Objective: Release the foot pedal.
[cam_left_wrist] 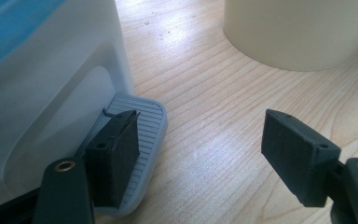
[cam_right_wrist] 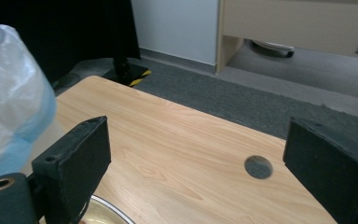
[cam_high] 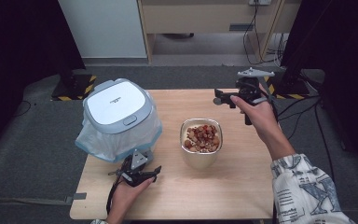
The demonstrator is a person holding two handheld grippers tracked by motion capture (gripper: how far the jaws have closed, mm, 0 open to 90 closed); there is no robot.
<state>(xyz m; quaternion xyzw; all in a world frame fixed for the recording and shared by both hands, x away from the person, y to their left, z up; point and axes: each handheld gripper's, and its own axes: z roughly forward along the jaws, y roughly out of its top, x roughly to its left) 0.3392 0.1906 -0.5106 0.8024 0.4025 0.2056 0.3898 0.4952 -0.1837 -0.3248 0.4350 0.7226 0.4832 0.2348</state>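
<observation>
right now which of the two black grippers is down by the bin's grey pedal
The left gripper, low beside the white pedal bin, one jaw over its ribbed grey pedal; the right gripper hangs above the table.

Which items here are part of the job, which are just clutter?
In play: pedal bin, its foot pedal under the left hand-held gripper, bowl of nuts, right hand-held gripper.
Just about: cabinet, floor cables, stand base.

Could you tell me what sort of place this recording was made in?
Probably a lab or office corner set up for recording, not a home kitchen: a small wooden table stands on grey carpet, black stands with hazard-striped bases flank it, and loose cables trail near office furniture.
</observation>
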